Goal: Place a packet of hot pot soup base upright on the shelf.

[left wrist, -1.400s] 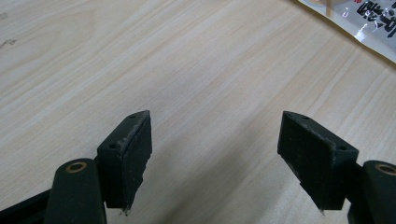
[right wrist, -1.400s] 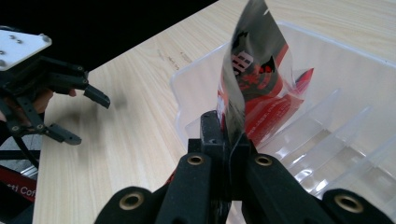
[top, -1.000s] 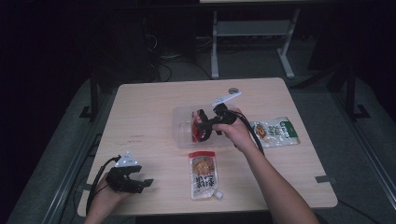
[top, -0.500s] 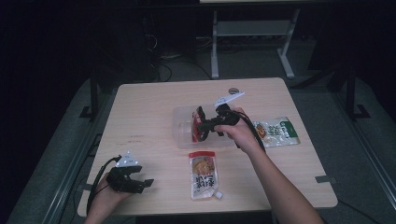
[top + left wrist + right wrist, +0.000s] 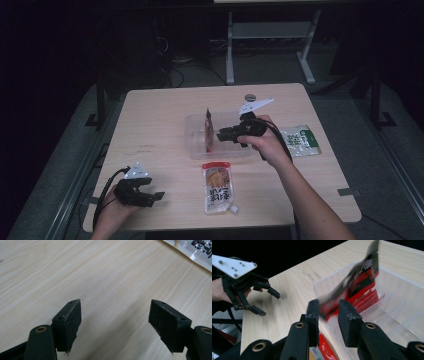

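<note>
A red pouch [image 5: 208, 129] stands on edge inside a clear plastic bin [image 5: 194, 148] at mid-table. My right gripper [image 5: 220, 135] reaches over the bin's right side. In the right gripper view the red pouch [image 5: 359, 280] is blurred. Its lower corner sits between the jaws of the right gripper [image 5: 328, 305], which are slightly apart and not pressing on it. My left gripper [image 5: 156, 197] rests open near the table's front left corner, over bare wood [image 5: 115, 312]; it shows too as the left gripper [image 5: 269, 304] in the right gripper view.
An orange pouch [image 5: 218, 186] lies flat in front of the bin, and its edge [image 5: 197, 250] shows by my left gripper. A green pouch [image 5: 300, 140] lies to the right of the bin. The bin [image 5: 402, 282] has ribbed dividers inside.
The right gripper has eased back a little toward the person and its jaws have parted. The red pouch now stands more upright in the bin. The left gripper has not moved.
</note>
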`<state>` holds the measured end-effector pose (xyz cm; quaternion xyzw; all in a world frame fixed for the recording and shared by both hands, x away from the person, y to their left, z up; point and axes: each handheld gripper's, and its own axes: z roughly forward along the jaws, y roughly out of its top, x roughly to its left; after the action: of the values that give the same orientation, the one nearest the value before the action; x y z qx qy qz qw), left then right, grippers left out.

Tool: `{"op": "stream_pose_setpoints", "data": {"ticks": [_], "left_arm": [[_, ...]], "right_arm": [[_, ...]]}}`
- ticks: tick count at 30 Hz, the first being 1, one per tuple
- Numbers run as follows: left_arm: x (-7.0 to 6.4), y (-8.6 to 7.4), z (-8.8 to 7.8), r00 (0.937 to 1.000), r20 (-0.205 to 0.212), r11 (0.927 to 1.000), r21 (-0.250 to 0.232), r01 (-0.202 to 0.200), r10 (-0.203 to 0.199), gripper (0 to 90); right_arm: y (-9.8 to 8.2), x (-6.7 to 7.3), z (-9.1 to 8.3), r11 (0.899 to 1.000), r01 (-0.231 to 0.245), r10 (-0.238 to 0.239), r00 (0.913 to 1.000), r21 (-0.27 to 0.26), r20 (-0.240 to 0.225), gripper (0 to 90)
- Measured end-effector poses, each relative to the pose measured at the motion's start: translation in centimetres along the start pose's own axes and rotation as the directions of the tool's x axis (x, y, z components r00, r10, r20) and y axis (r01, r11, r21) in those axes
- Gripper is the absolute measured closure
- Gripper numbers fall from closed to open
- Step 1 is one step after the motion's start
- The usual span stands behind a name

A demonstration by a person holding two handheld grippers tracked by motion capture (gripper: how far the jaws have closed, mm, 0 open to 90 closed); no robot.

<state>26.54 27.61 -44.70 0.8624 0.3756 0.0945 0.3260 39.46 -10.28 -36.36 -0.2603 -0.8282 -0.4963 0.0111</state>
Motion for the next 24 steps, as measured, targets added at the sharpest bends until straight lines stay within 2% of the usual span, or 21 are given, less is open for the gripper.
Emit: {"op": "stream_pose_setpoints", "data": {"ticks": [9, 18, 24], "left_arm": [[0.0, 0.0, -0.1, 1.0000, -0.003, 1.0000, -0.001, -0.002, 0.002, 25.9], [0.0, 0.0, 0.0, 1.0000, -0.002, 1.0000, 0.000, -0.004, 0.004, 26.2], [-0.1, 0.1, -0.1, 1.0000, -0.001, 1.0000, -0.002, -0.006, 0.006, 26.3]], "right_arm": [[-1.0, 0.7, -1.5, 1.000, 0.018, -0.018, 0.9998, 0.014, 0.008, 67.6], [-3.3, 1.3, -2.6, 0.996, 0.066, -0.068, 0.9970, 0.062, 0.038, 61.0], [-5.4, 1.7, -3.5, 0.994, 0.063, -0.070, 0.9951, 0.094, 0.070, 59.9]]}}
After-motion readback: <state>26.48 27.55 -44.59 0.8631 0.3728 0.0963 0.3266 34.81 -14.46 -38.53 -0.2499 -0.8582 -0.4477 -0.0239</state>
